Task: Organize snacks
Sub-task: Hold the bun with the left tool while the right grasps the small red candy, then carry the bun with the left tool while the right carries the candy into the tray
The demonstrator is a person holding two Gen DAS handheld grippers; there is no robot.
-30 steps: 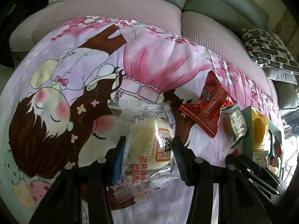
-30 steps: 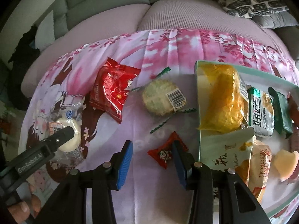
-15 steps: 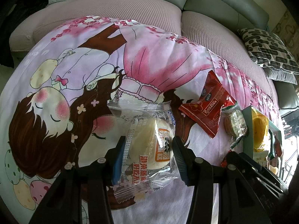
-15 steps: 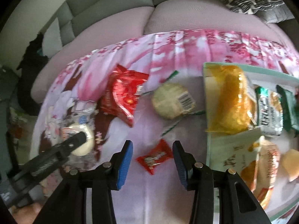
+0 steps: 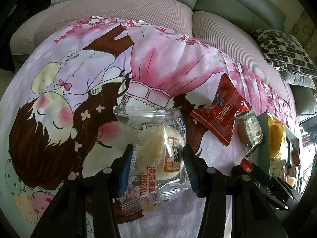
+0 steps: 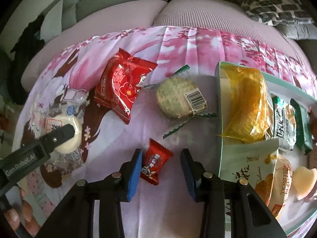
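A white bun in a clear wrapper point(image 5: 158, 150) lies on the cartoon-print cloth point(image 5: 79, 79). My left gripper point(image 5: 158, 158) is shut on it, with a pad pressing each side. In the right wrist view one left finger point(image 6: 59, 134) rests against that bun point(image 6: 67, 132). My right gripper point(image 6: 160, 158) points down over a small red candy point(image 6: 156, 160). Its jaws are closing with the candy between them. The left pad point(image 6: 136, 168) touches the wrapper and the right pad point(image 6: 186, 168) stands a little apart from it.
A red snack packet point(image 6: 120, 83) and a round cracker in clear wrap point(image 6: 178, 101) lie loose on the cloth. A pale green tray point(image 6: 219, 91) at the right holds a yellow packet point(image 6: 247, 103) and several other snacks. A sofa and a patterned cushion point(image 5: 285, 51) lie behind.
The right gripper's jaws have narrowed around the red candy, which now stands upright against the left pad. The right view has shifted slightly. The left gripper and bun have not moved.
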